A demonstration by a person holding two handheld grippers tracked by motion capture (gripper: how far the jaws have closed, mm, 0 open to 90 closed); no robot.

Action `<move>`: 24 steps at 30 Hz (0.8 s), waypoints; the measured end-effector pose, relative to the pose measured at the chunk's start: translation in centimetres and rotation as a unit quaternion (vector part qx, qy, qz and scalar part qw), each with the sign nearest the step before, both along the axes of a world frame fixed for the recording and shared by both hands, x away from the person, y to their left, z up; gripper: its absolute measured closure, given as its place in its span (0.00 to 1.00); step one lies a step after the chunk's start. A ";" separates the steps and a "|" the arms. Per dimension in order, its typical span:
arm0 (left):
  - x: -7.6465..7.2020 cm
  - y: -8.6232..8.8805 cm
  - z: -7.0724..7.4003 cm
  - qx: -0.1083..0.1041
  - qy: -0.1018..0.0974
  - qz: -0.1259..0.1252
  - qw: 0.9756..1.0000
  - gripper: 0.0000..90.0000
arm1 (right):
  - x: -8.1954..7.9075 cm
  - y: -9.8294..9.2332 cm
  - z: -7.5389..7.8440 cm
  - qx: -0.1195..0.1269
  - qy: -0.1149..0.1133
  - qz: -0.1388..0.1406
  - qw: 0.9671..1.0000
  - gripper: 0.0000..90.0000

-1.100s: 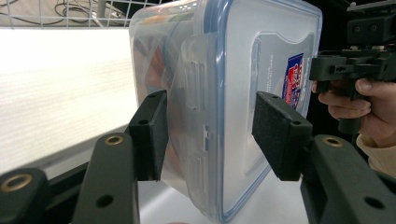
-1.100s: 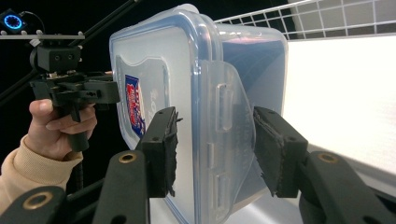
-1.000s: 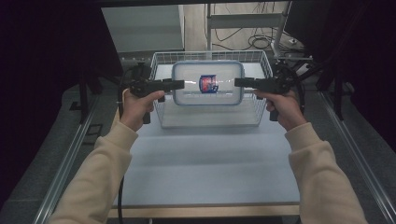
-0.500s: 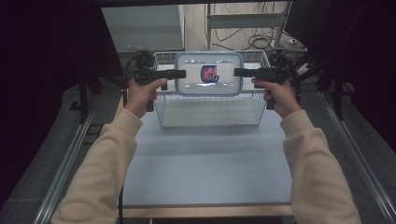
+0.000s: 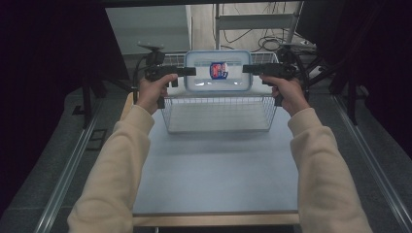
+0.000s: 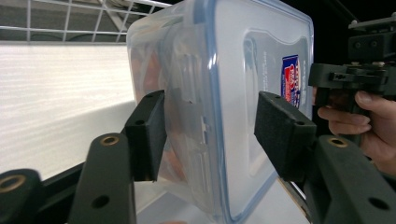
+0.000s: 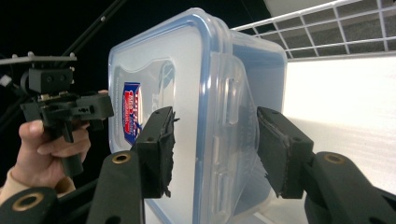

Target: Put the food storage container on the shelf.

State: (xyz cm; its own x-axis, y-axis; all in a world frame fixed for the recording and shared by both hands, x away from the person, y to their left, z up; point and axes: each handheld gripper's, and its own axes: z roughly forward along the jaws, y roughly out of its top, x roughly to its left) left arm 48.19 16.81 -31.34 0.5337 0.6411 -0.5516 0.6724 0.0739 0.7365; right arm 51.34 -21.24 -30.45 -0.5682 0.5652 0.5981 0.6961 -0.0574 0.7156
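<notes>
Two grippers are lifting a clear lidded container (image 5: 218, 71) higher than half a second ago.
The left gripper (image 5: 188, 72) and right gripper (image 5: 248, 69) are each pinching an end between their fingers, holding it tilted above the wire basket (image 5: 218, 109), whose rear now lies behind it, over the surface (image 5: 214, 170).

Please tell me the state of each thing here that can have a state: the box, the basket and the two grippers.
Plastic container: lid on, held in the air above the basket.
Wire basket: upright on the table, nothing visible inside.
Left gripper: shut on the container's end.
Right gripper: shut on the opposite end.
</notes>
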 end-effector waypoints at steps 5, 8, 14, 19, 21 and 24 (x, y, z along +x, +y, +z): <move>0.7 0.0 -0.4 -0.015 0.011 0.007 1.000 0.46 | 0.5 0.0 -0.4 0.011 0.009 -0.009 1.000 0.53; 1.2 0.0 -0.7 -0.025 0.018 0.010 0.999 0.45 | 0.8 0.0 -0.7 0.020 0.018 -0.017 1.000 0.52; 2.1 0.0 -1.1 -0.035 0.027 0.013 0.999 0.42 | 1.3 0.1 -1.0 0.028 0.030 -0.032 0.999 0.51; 2.7 0.1 -1.7 -0.048 0.034 0.023 0.998 0.39 | 1.6 0.3 -1.3 0.030 0.044 -0.054 0.997 0.48; 2.9 0.3 -1.9 -0.044 0.031 0.033 0.998 0.40 | 1.6 0.5 -1.4 0.016 0.047 -0.064 0.997 0.46; 3.1 0.4 -2.1 -0.054 0.035 0.031 0.997 0.40 | 1.5 0.9 -1.5 0.015 0.043 -0.077 0.996 0.45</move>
